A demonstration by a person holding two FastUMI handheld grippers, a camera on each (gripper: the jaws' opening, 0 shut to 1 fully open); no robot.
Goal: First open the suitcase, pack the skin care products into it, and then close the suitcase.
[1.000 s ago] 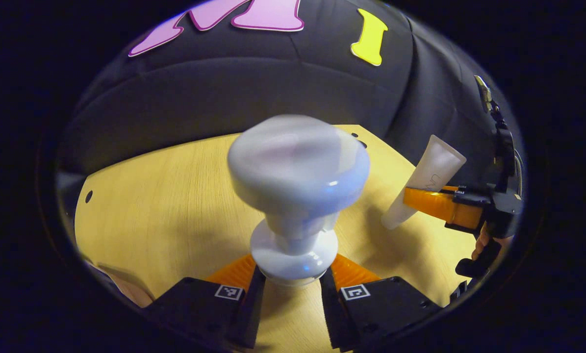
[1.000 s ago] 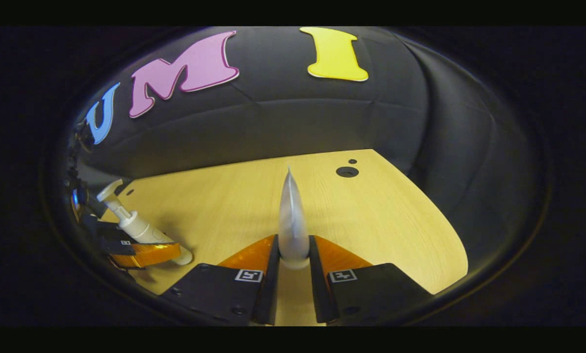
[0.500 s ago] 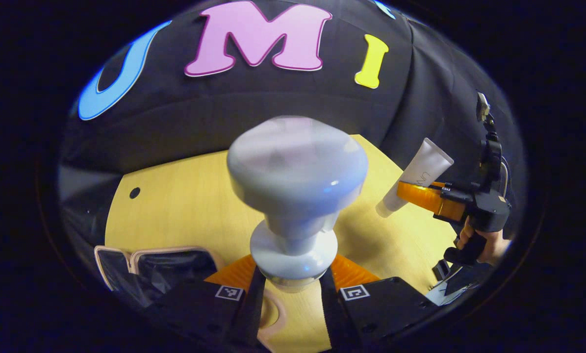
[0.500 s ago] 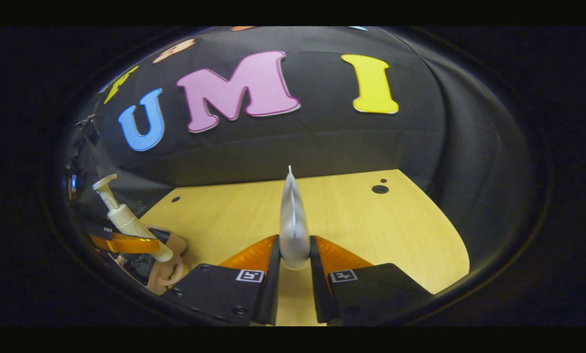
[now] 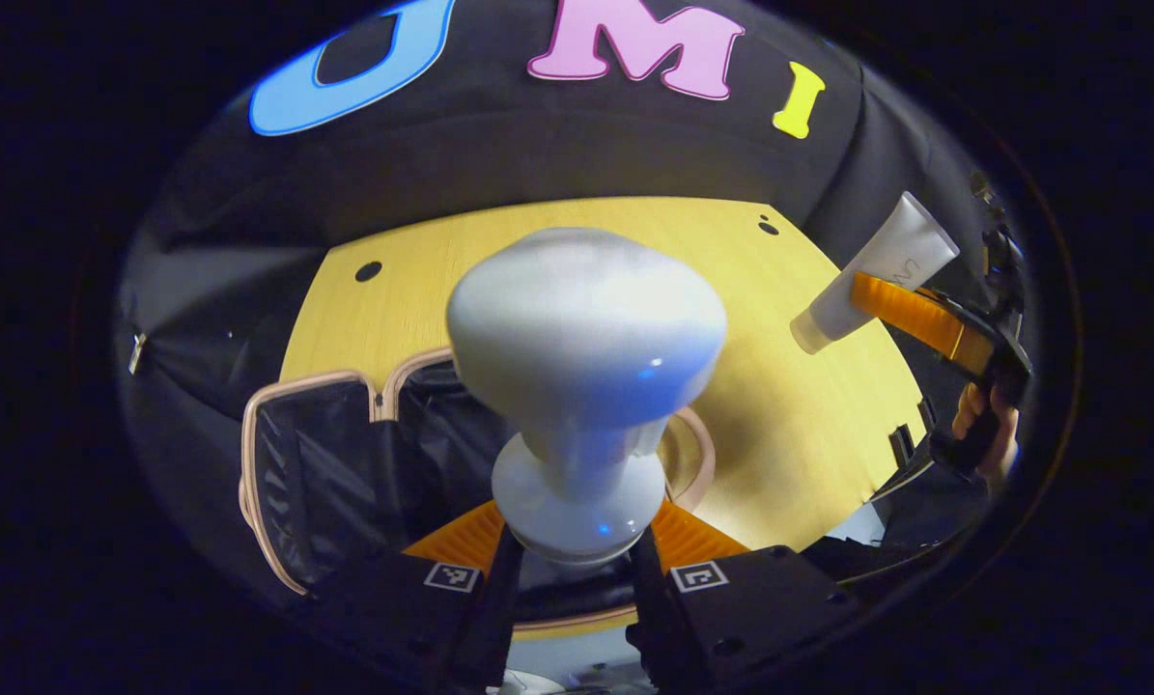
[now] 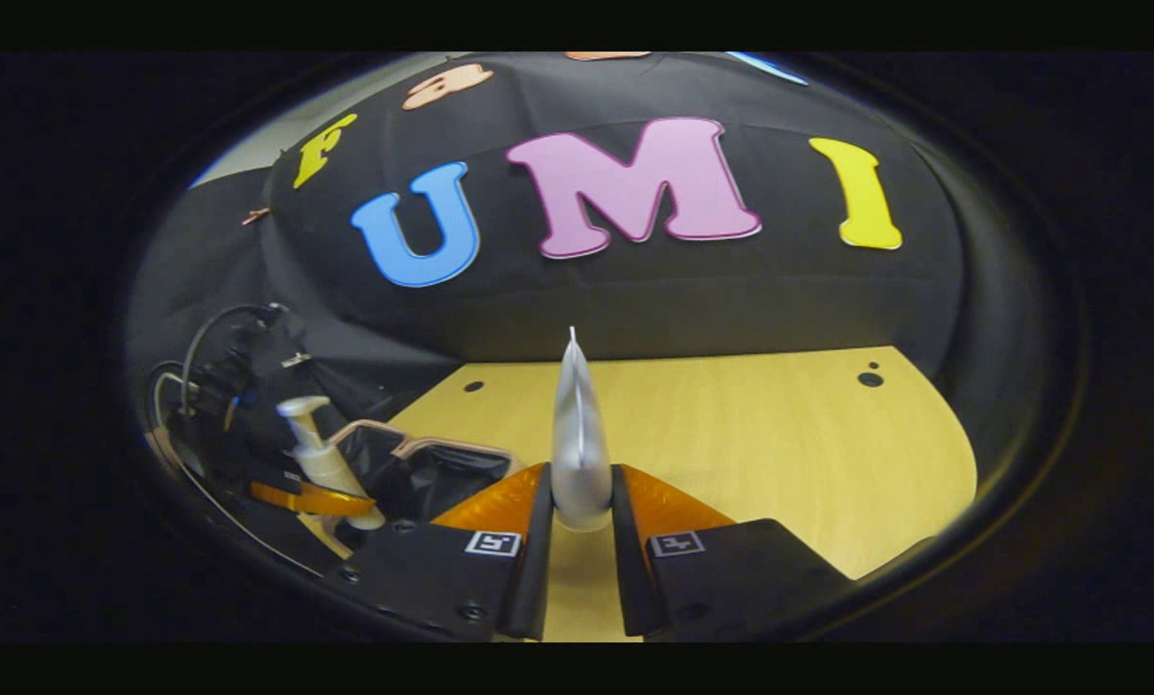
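Note:
In the left gripper view my left gripper [image 5: 575,541] is shut on a white pump bottle [image 5: 581,367], held above the open suitcase [image 5: 335,463], which has a pink rim and a dark lining. At the right of that view the right gripper [image 5: 861,299] holds a white tube [image 5: 876,275] over the table. In the right gripper view my right gripper [image 6: 578,507] is shut on that tube [image 6: 577,434], seen edge-on. At lower left there, the left gripper [image 6: 321,497] holds the pump bottle [image 6: 321,458] over the suitcase [image 6: 422,463].
The light wooden table [image 6: 750,454] stretches to the right of the suitcase, with small round holes [image 6: 870,378] near its far edge. A hand [image 5: 984,439] grips the right gripper's handle. Cables [image 6: 205,372] hang at the left.
Both grippers have moved left with their loads. The open suitcase has come under the pump bottle in the left gripper view and further into the right gripper view.

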